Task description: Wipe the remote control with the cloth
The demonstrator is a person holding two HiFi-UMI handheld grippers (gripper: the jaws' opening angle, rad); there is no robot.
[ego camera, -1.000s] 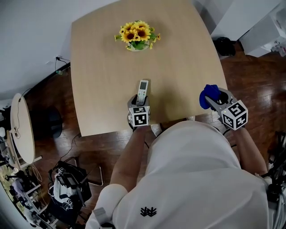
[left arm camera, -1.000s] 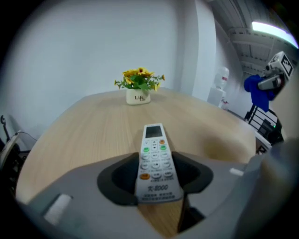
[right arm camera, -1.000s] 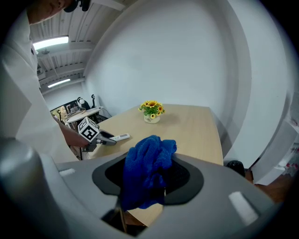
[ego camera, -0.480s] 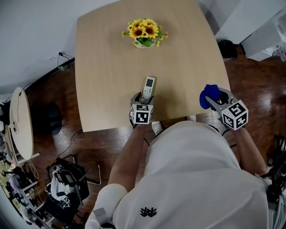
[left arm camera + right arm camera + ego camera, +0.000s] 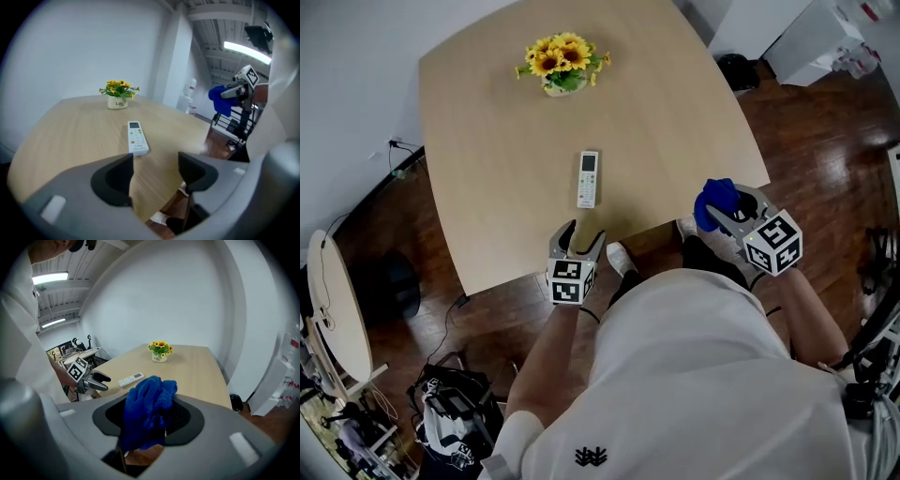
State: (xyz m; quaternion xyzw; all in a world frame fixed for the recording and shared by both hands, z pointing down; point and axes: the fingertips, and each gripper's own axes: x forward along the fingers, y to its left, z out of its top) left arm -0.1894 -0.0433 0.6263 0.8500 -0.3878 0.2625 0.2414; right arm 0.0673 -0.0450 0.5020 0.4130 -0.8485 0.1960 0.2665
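The left gripper view shows the left gripper [image 5: 154, 168] with its jaws spread and only table [image 5: 70, 126] top and its near edge between them. The remote [image 5: 137, 138] lies ahead of them, past the left jaw's tip and not touching it. The head view adds that this gripper [image 5: 584, 234] sits at the table's [image 5: 506, 112] near edge, with the remote [image 5: 589, 178] clear of the jaws on the wood.

The right gripper view shows what the head view only hints at. The cloth [image 5: 147, 411] is bunched and clamped between the right gripper's [image 5: 150, 420] jaws, and it rises above their tips. From the head, it is a blue lump [image 5: 715, 202] at the front of that gripper [image 5: 722, 211], which is held off the table past its near right corner, over the floor [image 5: 825, 159].

There are two grippers, one remote, one cloth and one pot of sunflowers [image 5: 560, 66].

The remote lies lengthwise, pointing away from the left jaws, with bare wood on every side. The pot stands far beyond it, near the far edge. Between the right jaws and the remote there is only table top and the corner.
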